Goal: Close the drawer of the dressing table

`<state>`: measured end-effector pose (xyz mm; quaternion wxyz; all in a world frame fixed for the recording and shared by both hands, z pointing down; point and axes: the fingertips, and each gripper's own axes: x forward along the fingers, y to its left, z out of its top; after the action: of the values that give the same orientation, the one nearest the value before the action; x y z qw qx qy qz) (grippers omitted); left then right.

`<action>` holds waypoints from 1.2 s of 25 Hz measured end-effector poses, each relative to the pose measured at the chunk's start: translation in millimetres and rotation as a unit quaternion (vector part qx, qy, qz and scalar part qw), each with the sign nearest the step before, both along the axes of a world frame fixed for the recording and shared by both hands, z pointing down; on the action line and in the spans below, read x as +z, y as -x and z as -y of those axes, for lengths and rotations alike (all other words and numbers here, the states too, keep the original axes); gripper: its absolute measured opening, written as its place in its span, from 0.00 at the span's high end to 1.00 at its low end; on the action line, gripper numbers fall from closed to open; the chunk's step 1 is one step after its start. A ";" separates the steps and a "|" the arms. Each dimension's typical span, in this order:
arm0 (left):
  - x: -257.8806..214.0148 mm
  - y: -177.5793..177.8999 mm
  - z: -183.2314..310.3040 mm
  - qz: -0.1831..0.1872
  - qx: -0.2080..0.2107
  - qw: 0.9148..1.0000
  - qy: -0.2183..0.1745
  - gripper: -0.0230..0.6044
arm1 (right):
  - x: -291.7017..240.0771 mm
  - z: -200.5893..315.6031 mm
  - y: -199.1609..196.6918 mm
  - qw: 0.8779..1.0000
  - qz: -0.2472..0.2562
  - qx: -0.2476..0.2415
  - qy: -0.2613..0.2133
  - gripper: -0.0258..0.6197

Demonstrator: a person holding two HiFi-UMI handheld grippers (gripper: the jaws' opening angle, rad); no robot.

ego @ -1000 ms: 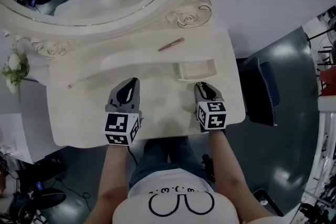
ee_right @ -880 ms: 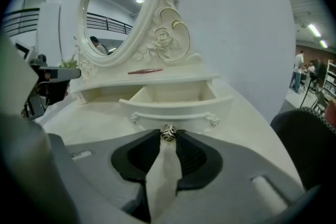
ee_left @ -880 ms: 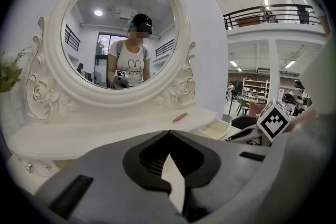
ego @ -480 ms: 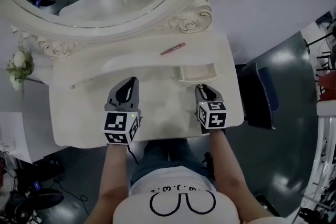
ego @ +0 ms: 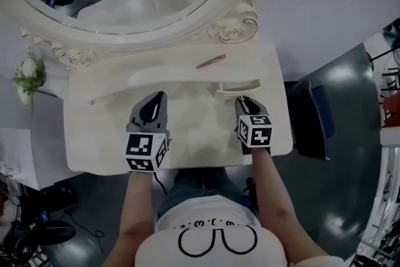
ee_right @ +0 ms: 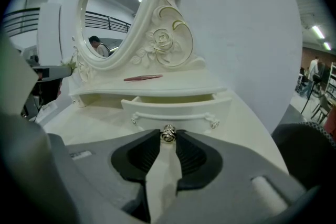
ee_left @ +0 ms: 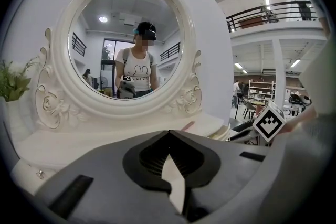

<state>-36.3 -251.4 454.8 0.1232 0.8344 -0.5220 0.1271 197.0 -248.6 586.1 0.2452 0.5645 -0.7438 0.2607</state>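
The white dressing table (ego: 194,134) has a small drawer (ego: 238,88) under its raised back shelf, on the right. In the right gripper view the drawer front (ee_right: 181,108) stands out a little from the shelf, with a narrow slot of its inside showing. My right gripper (ego: 245,100) is shut on the drawer's small metal knob (ee_right: 168,134), which sits between the jaw tips. My left gripper (ego: 155,99) rests over the tabletop to the left, shut and empty, pointing at the round mirror (ee_left: 126,50).
A pink stick (ego: 210,61) lies on the back shelf above the drawer. The ornate mirror frame (ego: 234,31) rises behind it. White flowers (ego: 29,75) stand at the left. A dark chair (ego: 317,112) stands on the floor to the table's right.
The drawer has slid in toward the shelf, from well open to nearly in. My right gripper went forward with it, still on the knob. The left gripper stayed put.
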 end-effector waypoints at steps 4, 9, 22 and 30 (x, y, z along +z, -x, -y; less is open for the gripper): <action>-2.4 3.4 6.5 0.002 -0.009 1.000 -0.002 0.97 | 2.7 10.9 1.3 1.000 0.000 -0.006 0.005 0.81; -3.0 3.5 13.5 0.003 -0.018 1.000 -0.001 0.97 | 7.3 21.6 1.2 1.000 -0.002 -0.014 0.012 0.81; -2.9 5.3 23.9 0.007 -0.029 1.000 -0.001 0.97 | 12.0 44.4 4.2 1.000 0.000 -0.026 0.016 0.81; -3.8 11.6 23.4 0.011 -0.035 0.999 0.001 0.97 | 12.0 56.2 5.7 1.000 0.004 -0.022 0.011 0.81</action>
<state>-47.9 -274.8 450.9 0.1226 0.8140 -0.5521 0.1327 191.3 -304.8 598.1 0.2539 0.5443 -0.7542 0.2654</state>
